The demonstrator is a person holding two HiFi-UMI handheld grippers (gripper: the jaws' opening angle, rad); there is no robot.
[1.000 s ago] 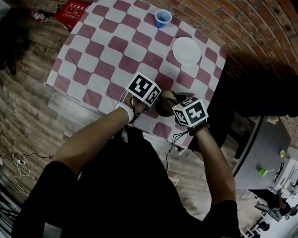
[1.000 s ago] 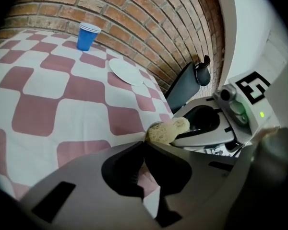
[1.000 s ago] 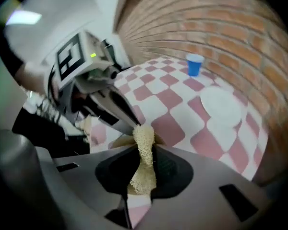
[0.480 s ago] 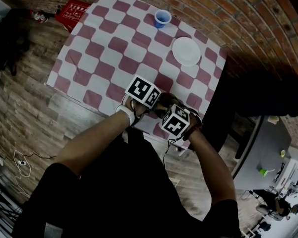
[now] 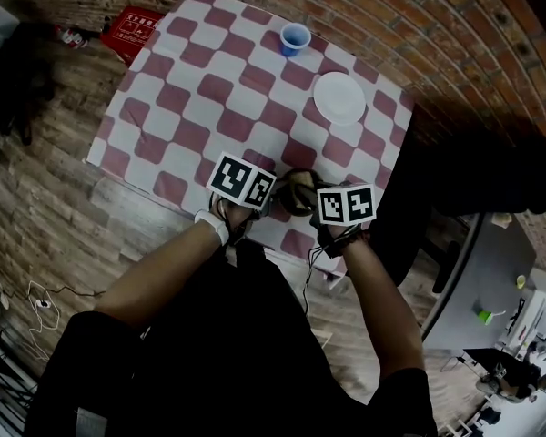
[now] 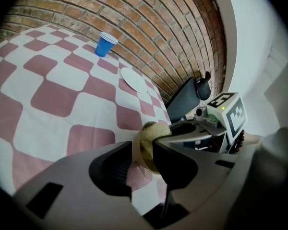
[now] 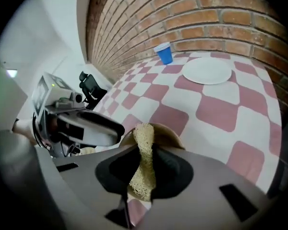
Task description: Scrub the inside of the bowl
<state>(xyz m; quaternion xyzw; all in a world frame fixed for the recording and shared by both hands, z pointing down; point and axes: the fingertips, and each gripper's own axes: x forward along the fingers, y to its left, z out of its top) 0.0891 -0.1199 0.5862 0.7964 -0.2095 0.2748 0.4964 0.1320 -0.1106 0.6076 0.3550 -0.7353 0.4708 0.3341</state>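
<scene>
the brown bowl [image 5: 297, 189] sits on the checked tablecloth [image 5: 191, 107] close to the tabletop's near edge, toward its right near corner. the left gripper [image 6: 144, 158] is closed down on the bowl's rim with the wall pinched between its jaws, apparently to stop the bowl sliding or turning under the scrubbing. the right gripper [image 7: 143, 170] has its jaws narrowed tight on a yellowish mesh scrub pad [image 7: 144, 150], whose free end sticks out past the tips at the bowl's mouth so it can rub the inner surface, while the white plate [image 5: 338, 96] and blue cup [image 5: 296, 36] stand well apart near the far edge.
</scene>
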